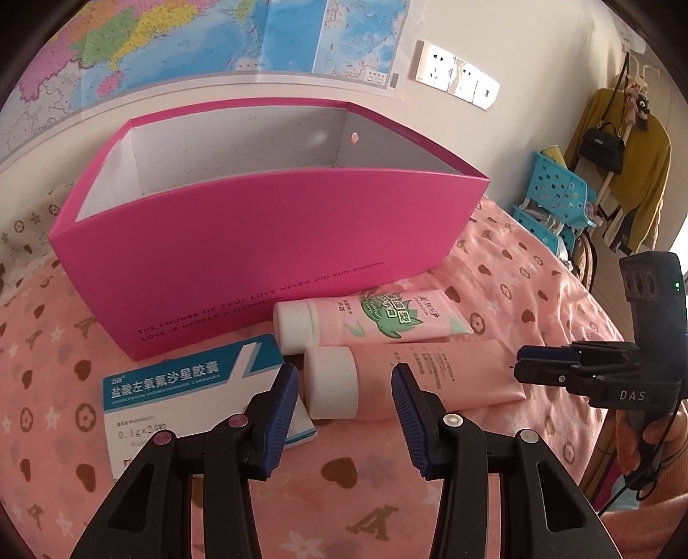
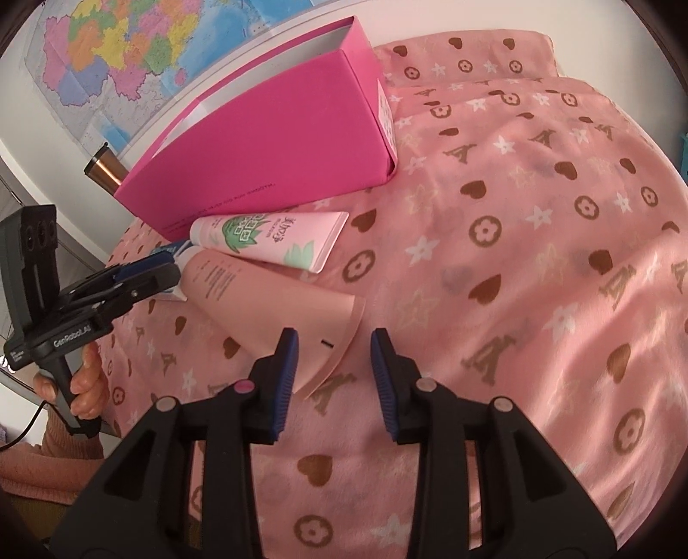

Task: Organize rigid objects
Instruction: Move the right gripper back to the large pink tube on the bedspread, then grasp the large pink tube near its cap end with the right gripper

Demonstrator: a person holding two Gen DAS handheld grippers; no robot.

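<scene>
Setting: a bed or padded top under a pink blanket [image 2: 537, 223] printed with hearts, stars and flowers; a wall map [image 1: 180, 38] hangs behind it.
Pink box [image 1: 266, 253]: stands open-topped at the 12 o'clock side of the left wrist view, its grey inside showing nothing; dark lettering runs along its front face.
Leaf-print tube [image 1: 378, 316]: lies on its side just in front of the box, white cap toward 9 o'clock, tail toward 3 o'clock.
Plain pink tube [image 1: 434, 374]: lies just beside the leaf-print tube on the near side, touching or almost touching it; its white cap [image 1: 331, 382] points toward 9 o'clock.
Medicine carton [image 1: 172, 400]: white and teal, flat on the blanket at 9 o'clock of the plain tube's cap, partly behind the left claw's finger.
Left claw [image 1: 344, 408]: released, jaws parted on either side of the plain tube's cap, which appears between them; whether the pads touch it cannot be told.
Right claw [image 2: 333, 365]: released, nothing gripped; the flat tail of the plain pink tube [image 2: 301, 327] lies at its 10 o'clock finger, the other finger over bare blanket.
Right claw in the left view [image 1: 516, 365]: comes in from 3 o'clock, tips at the plain tube's tail.
Hand [image 2: 88, 382]: grips the left tool's handle at 8 o'clock of the right view.
Background: blue baskets [image 1: 559, 198] and a yellow garment [image 1: 632, 172] at 2 o'clock.
</scene>
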